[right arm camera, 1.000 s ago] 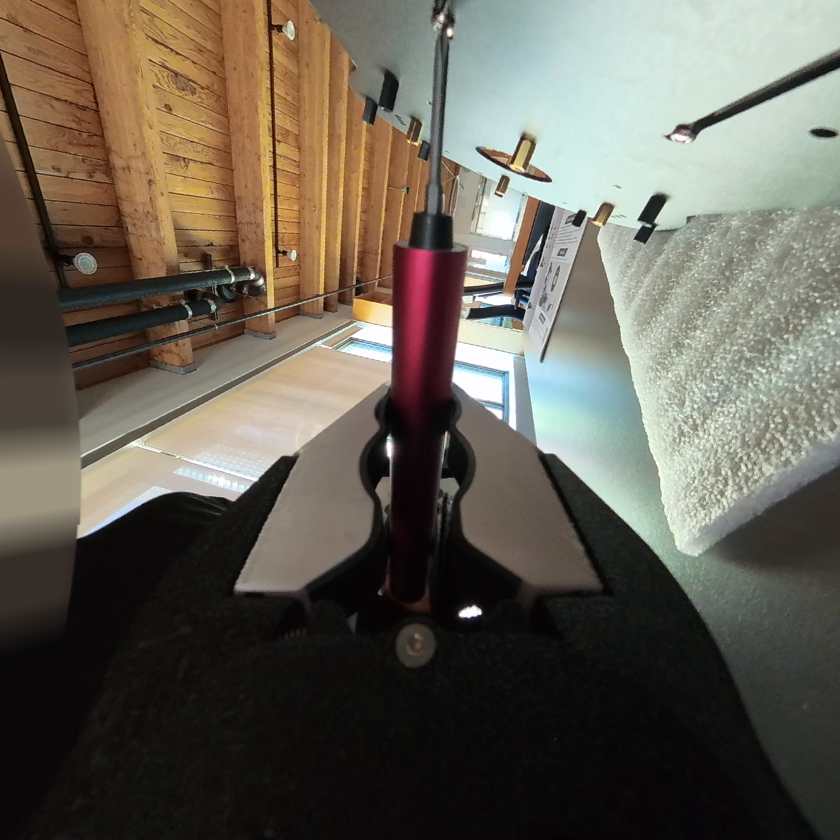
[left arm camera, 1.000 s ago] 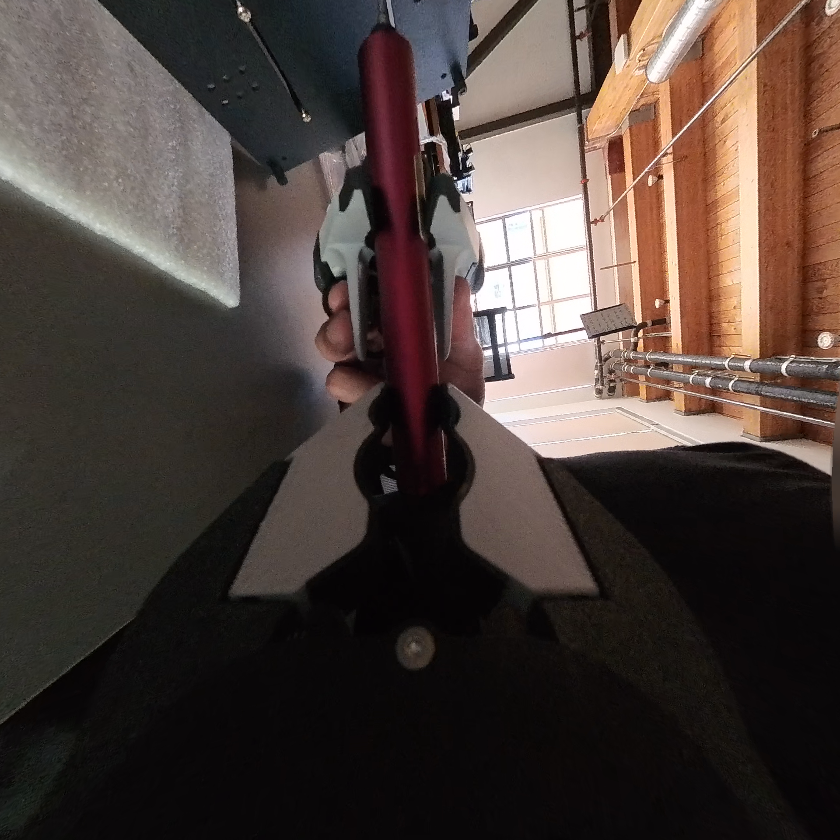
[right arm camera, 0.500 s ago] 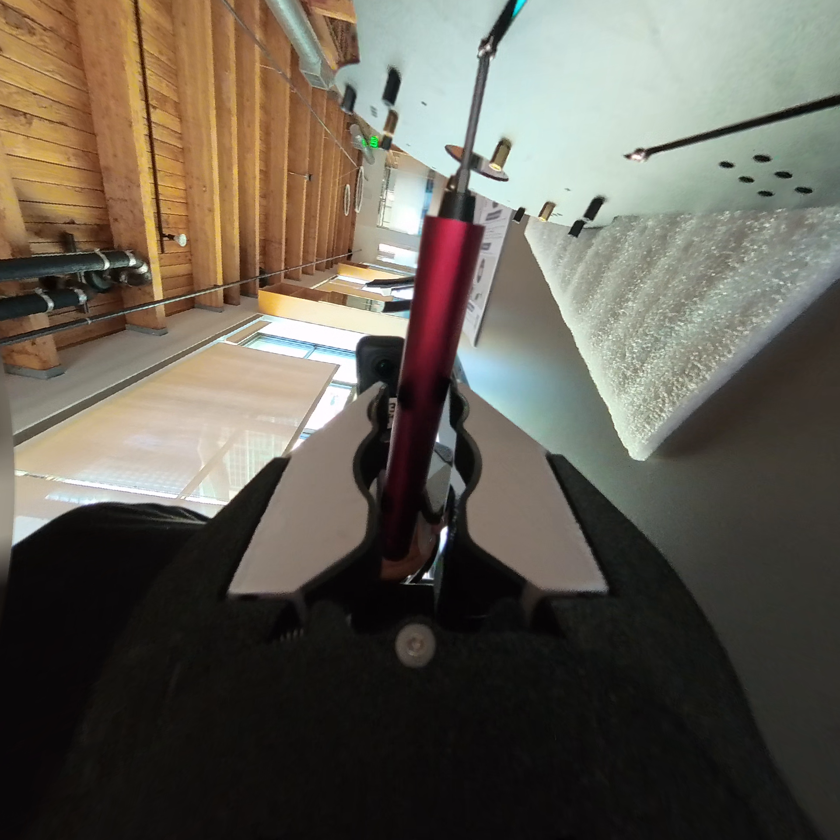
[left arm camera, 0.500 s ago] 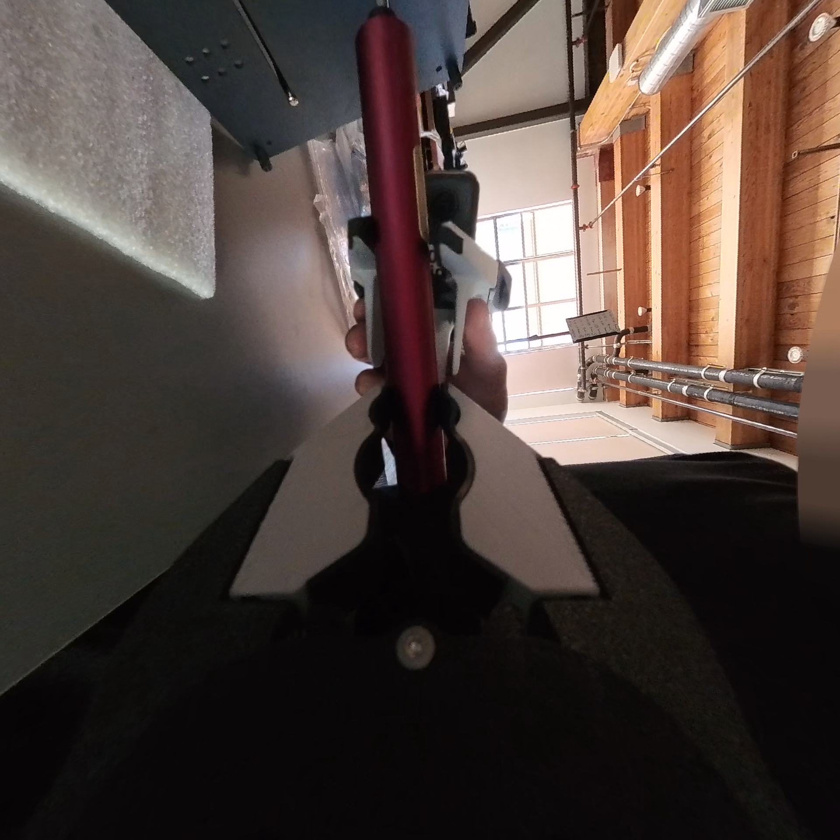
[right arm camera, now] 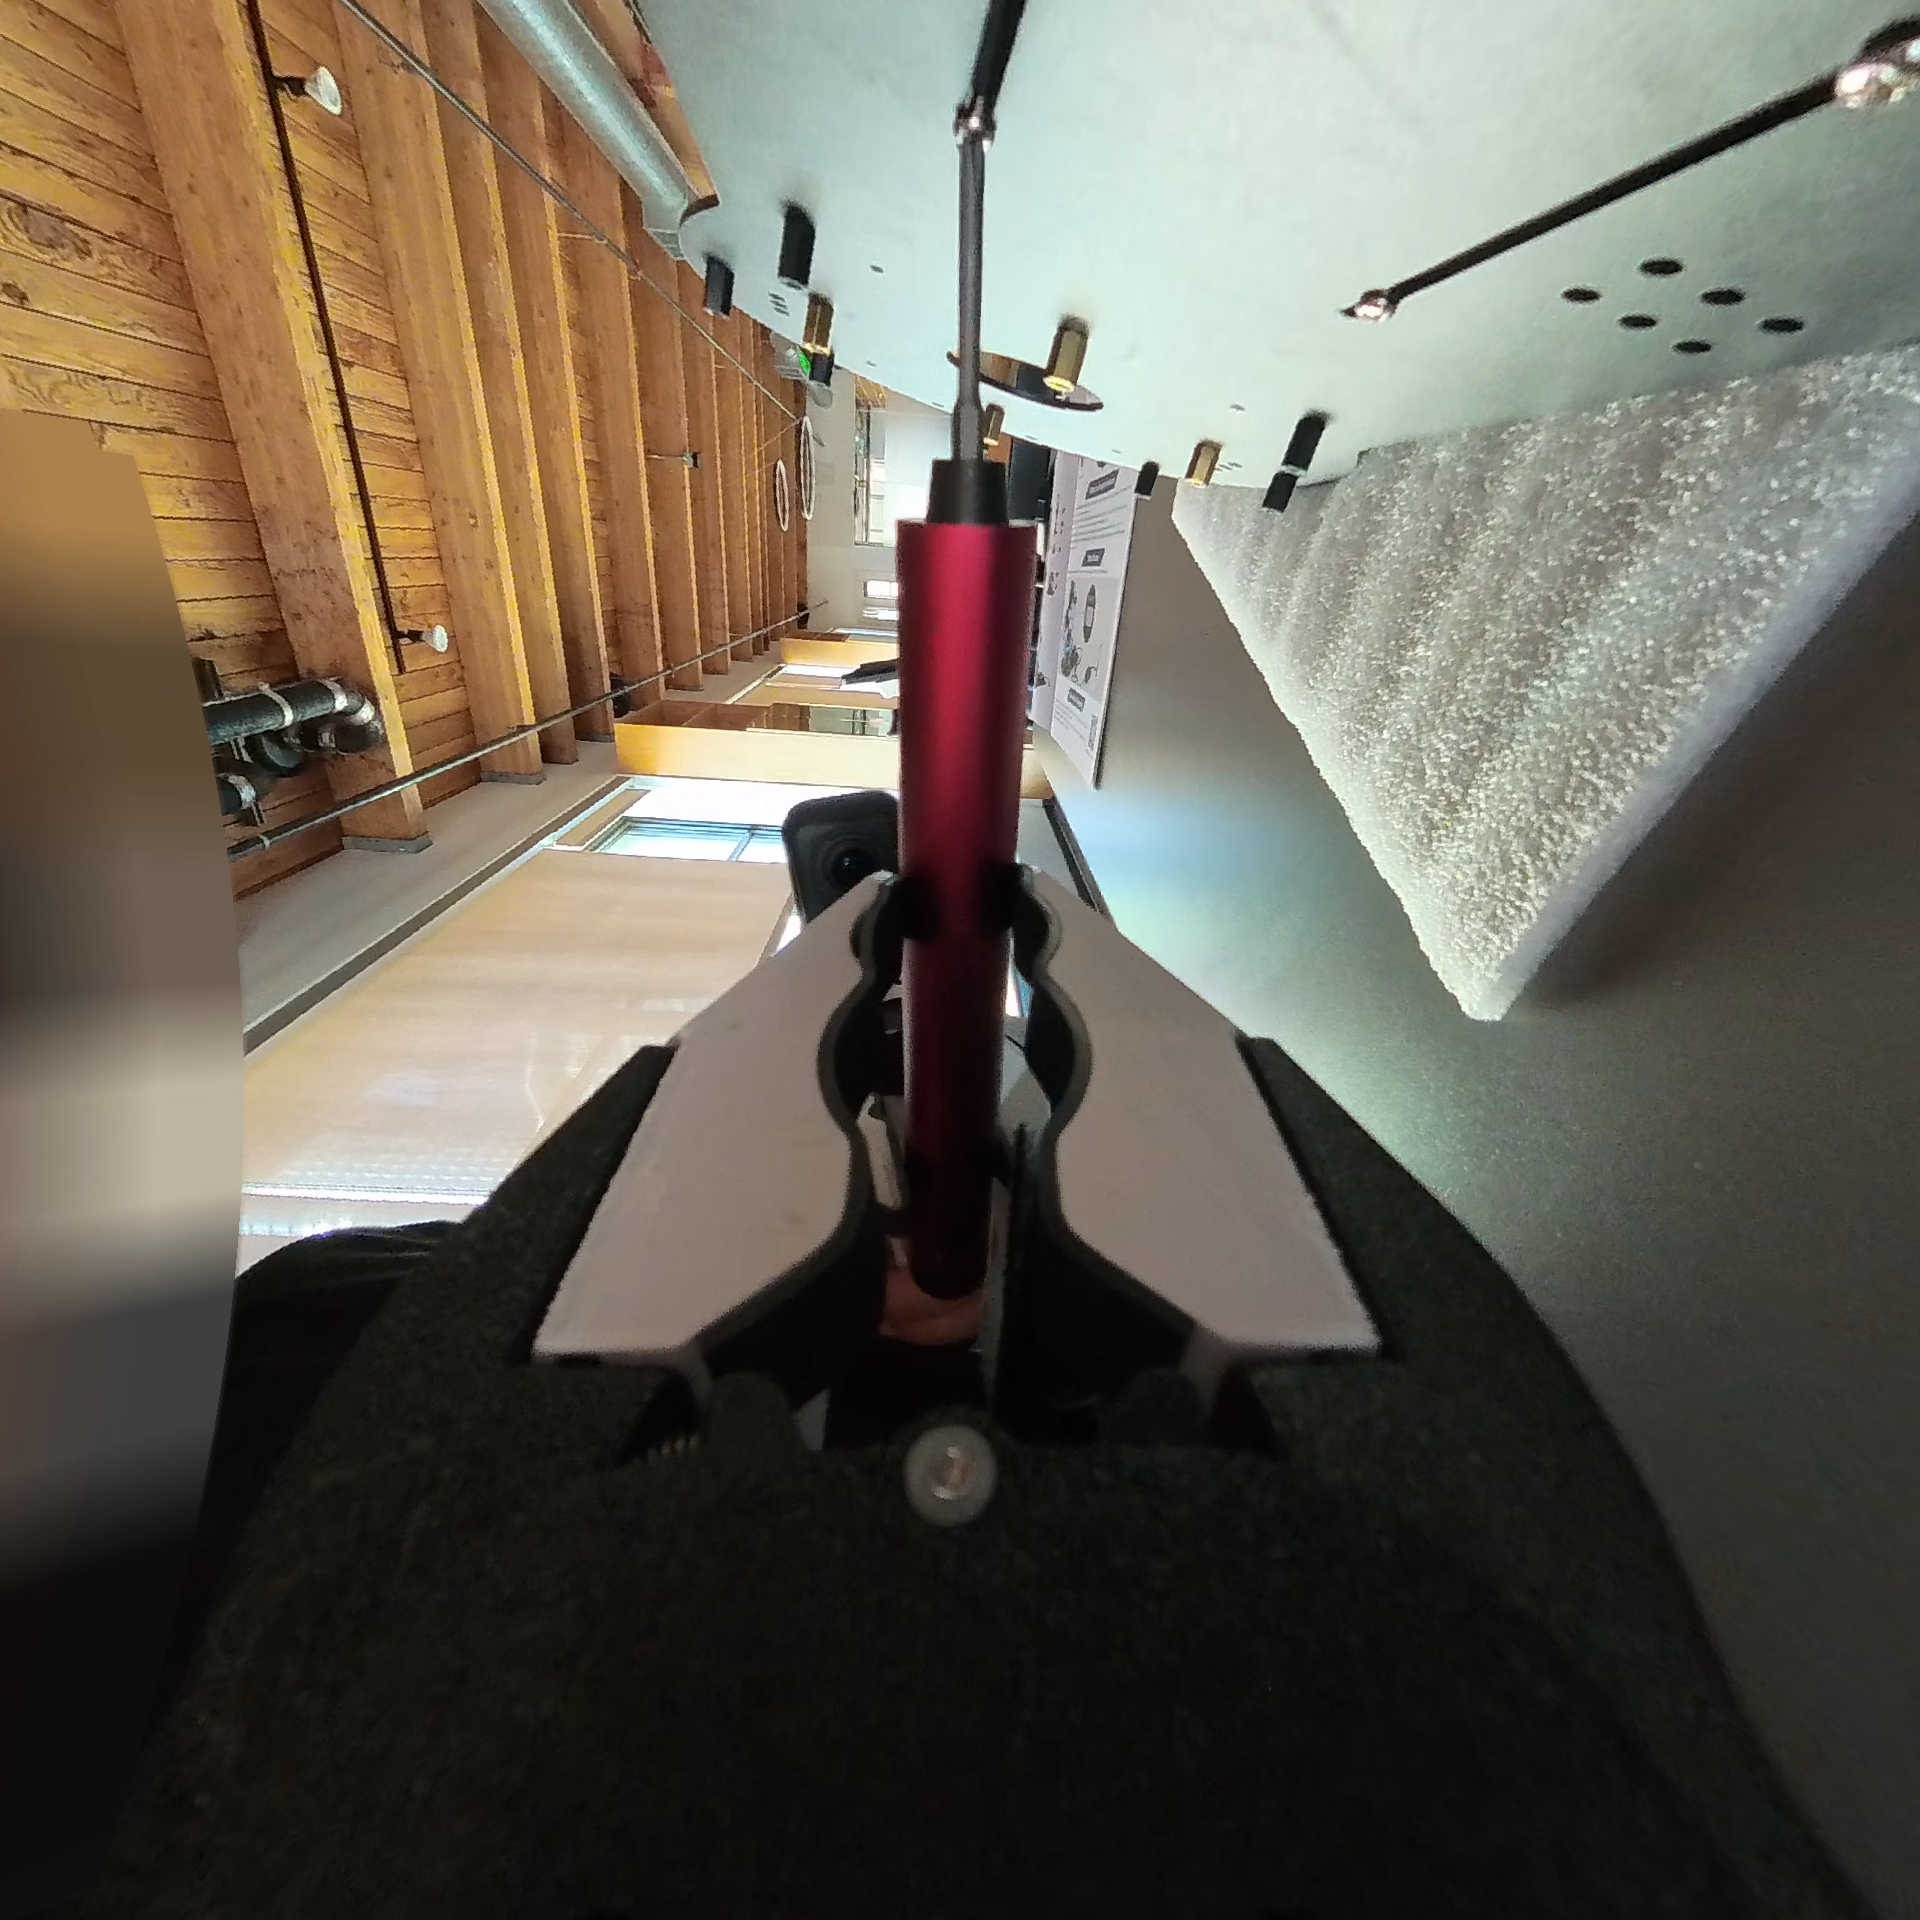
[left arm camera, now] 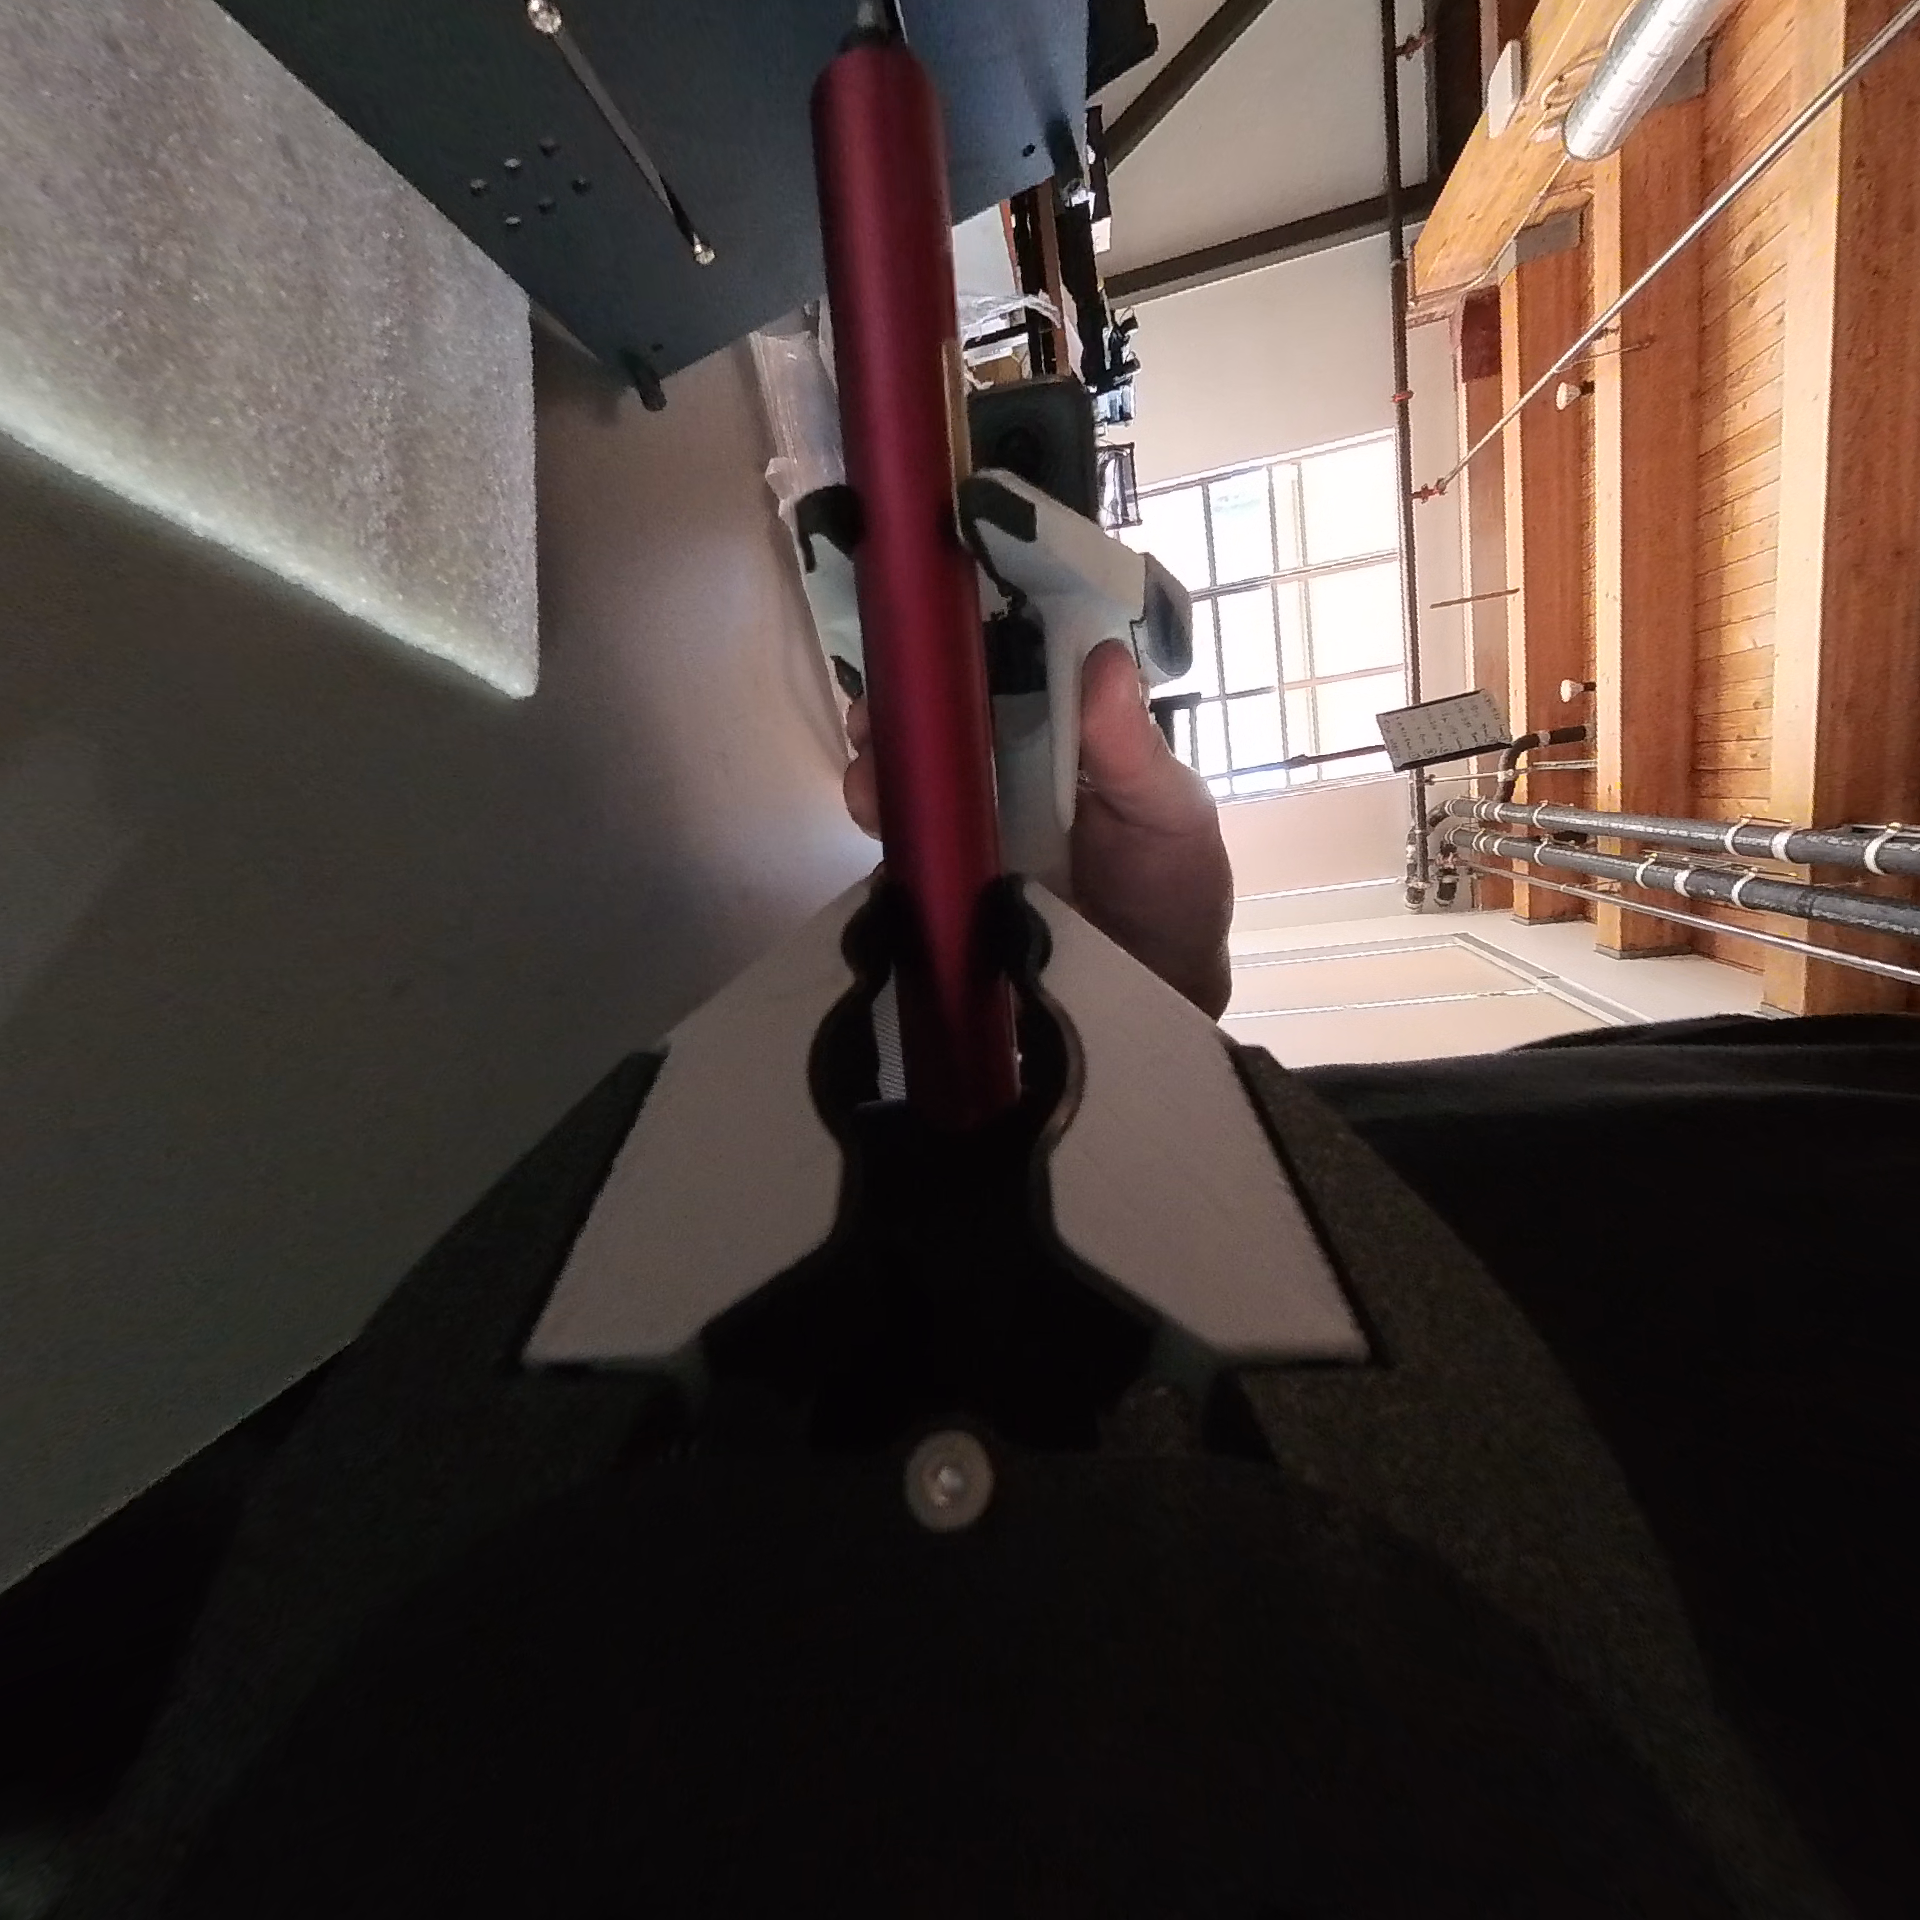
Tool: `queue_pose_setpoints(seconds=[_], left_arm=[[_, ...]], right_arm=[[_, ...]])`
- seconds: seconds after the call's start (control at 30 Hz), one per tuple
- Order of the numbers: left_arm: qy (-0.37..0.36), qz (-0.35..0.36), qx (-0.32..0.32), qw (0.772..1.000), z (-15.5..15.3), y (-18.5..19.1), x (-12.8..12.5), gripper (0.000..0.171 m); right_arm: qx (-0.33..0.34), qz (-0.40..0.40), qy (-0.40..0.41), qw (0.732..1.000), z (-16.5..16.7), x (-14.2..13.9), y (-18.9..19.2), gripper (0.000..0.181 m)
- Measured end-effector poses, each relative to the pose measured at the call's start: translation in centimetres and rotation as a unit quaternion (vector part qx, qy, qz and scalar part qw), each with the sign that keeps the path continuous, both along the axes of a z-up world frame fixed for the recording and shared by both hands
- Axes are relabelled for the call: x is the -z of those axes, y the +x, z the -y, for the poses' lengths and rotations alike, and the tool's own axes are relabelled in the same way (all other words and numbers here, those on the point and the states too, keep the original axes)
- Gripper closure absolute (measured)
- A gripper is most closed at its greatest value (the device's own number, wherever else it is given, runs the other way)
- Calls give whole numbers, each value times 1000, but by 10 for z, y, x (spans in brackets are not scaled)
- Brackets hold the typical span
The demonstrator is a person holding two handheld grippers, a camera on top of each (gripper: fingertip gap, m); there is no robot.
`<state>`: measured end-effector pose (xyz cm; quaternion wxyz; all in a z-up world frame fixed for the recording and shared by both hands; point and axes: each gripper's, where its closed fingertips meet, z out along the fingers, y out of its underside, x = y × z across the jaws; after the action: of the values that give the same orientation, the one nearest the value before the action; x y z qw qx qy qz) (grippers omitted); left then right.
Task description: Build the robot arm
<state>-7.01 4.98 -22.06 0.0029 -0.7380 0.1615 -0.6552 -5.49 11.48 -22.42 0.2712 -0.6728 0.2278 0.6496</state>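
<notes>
Both my left gripper [left arm camera: 940,925] and right gripper [right arm camera: 954,904] clenched the red screwdriver [right arm camera: 961,831], bit on a screw [right arm camera: 975,123] in the panel [right arm camera: 1299,187]; any tilt risked cam-out.

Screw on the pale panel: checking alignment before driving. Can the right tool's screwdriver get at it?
Probably yes. The right tool is shut on the red screwdriver, whose bit runs straight to the screw; nothing crosses its path, and the tip seems to touch it.
</notes>
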Motion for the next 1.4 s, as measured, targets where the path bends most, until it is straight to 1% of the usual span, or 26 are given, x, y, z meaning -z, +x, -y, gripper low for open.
queue_pose_setpoints(seconds=[0.27,0.4,0.63,0.8,1.07,1.23,1.4], left_arm=[[4,-1,3,1000,1,3,-2,152],[-6,-1,0,1000,1,4,-2,152],[-9,0,1,1000,1,5,-2,152],[-9,1,4,1000,1,5,-2,152],[-9,11,4,1000,0,6,-8,151],[-24,19,-1,1000,-1,5,-6,152],[-21,18,-1,1000,-2,3,-8,152]], right_arm=[[9,-54,-12,998,1,-3,3,163],[8,-37,-11,999,1,-2,3,163],[3,-40,-8,999,2,-3,4,163],[5,-51,-5,999,2,-4,4,164],[8,-101,-1,995,2,-9,5,163],[-4,-58,12,998,1,-6,2,162],[-11,-59,17,998,1,-8,0,162]])
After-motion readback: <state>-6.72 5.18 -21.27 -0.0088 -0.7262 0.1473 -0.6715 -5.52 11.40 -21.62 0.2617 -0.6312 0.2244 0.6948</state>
